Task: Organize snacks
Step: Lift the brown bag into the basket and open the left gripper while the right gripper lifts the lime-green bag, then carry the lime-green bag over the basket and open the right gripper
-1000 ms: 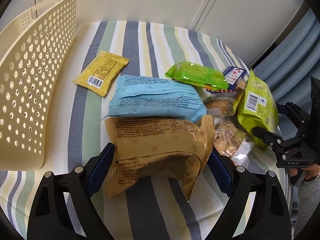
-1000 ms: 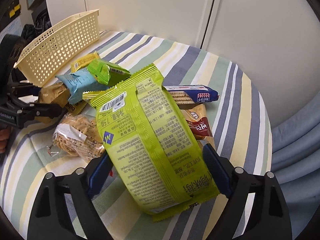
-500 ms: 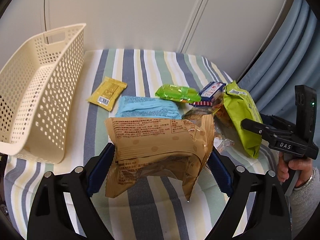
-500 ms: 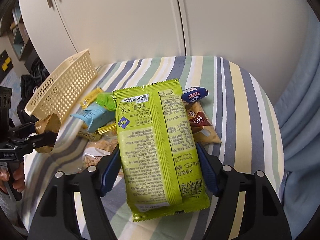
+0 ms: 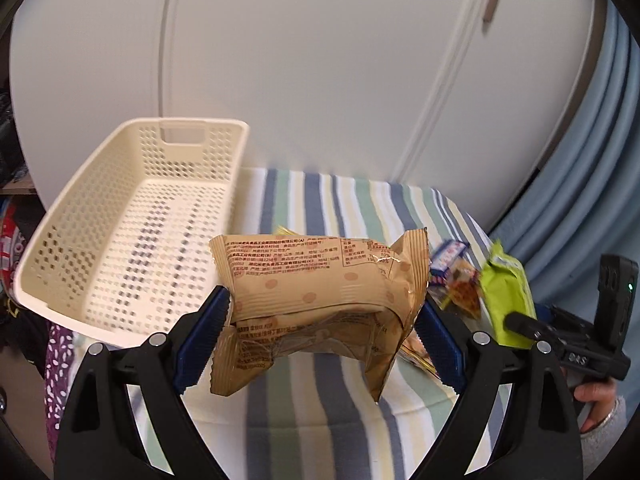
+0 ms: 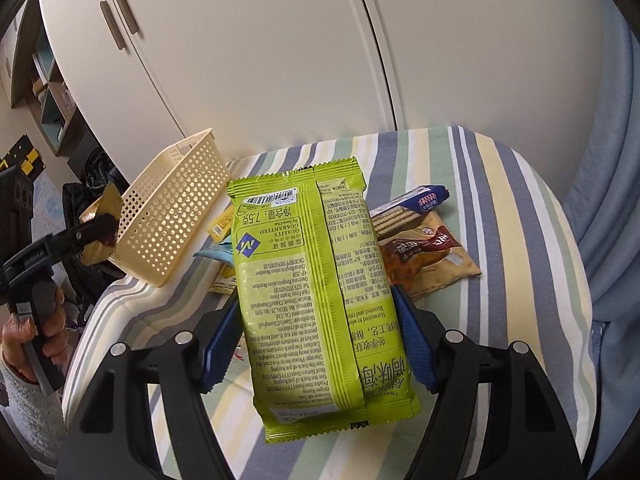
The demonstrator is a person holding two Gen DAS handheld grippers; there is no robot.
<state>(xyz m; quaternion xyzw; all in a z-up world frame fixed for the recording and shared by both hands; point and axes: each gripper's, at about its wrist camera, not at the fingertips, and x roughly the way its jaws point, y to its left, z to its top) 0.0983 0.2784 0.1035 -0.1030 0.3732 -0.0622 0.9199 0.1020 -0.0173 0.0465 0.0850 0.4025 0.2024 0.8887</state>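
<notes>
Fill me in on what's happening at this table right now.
A person is sorting snacks with a handheld gripper in each hand. The left gripper is clamped on a tan snack bag, held in the air beside the cream basket, which looks empty. The right gripper holds a green snack packet above the striped table. Several other snack packets lie on the table, outside the basket.
</notes>
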